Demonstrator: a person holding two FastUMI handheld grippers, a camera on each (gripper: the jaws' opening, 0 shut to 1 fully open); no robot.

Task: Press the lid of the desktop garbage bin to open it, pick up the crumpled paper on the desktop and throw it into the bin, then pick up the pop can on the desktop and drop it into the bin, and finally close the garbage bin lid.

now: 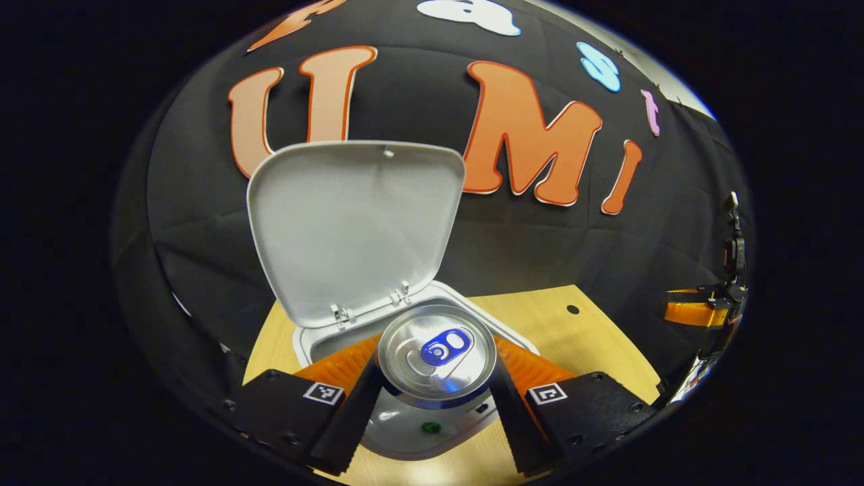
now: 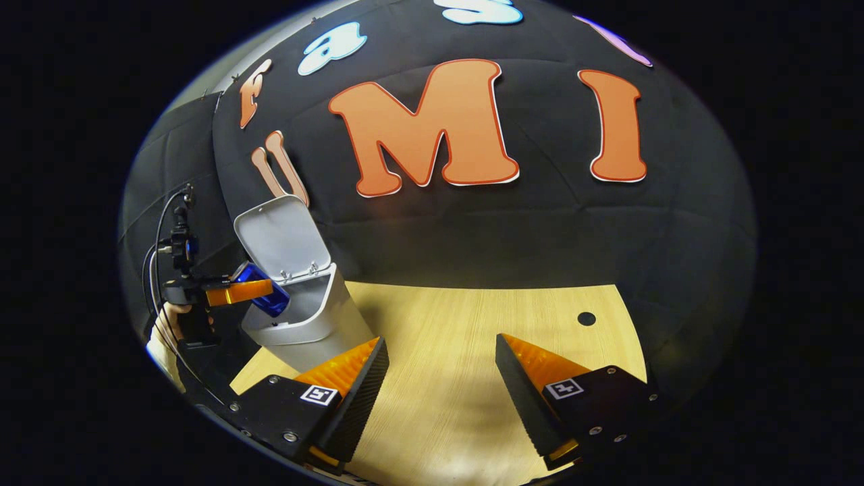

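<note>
My left gripper is shut on the pop can, whose silver top with a blue tab faces the camera. The can hangs right over the white bin's rim, with the bin's lid standing up behind it. In the right gripper view the same bin sits at the left with its lid raised, and the blue can is held by the left gripper at the bin's mouth. My right gripper is open over the bare wooden table.
The wooden table has a small dark hole near its far right edge. A hand and cables sit behind the left gripper at the far left. The right gripper shows far right in the left gripper view.
</note>
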